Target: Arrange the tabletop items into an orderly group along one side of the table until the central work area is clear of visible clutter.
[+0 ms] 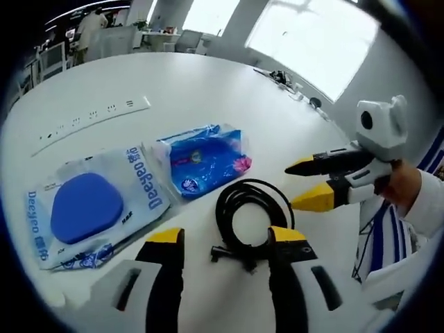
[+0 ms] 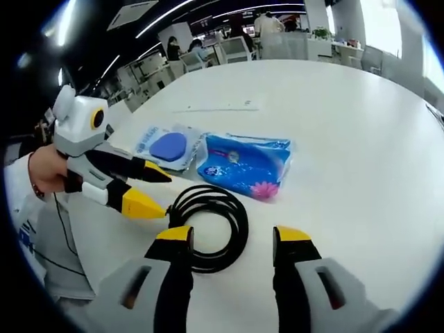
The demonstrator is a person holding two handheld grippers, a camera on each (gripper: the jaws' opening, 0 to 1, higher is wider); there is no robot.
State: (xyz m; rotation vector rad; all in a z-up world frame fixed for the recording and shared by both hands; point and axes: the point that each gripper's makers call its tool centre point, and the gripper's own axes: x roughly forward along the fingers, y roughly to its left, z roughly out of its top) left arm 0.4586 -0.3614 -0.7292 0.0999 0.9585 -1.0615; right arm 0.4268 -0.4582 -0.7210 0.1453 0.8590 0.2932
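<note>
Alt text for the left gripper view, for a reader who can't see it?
A coiled black cable lies on a white table between the open left gripper and the open right gripper, with a blue-lidded wipes pack and a blue packet beside it.

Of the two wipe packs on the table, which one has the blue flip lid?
The white wipe pack, the one lying farther from the coiled black cable. Its rounded blue lid sits on top; the blue pack beside it has a printed wrapper with no such lid.

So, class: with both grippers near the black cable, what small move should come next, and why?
Probably ease the left gripper forward and close on the cable. Its jaws are open with the coil lying untouched between their tips, beside the blue pouch and wipes pack.
</note>
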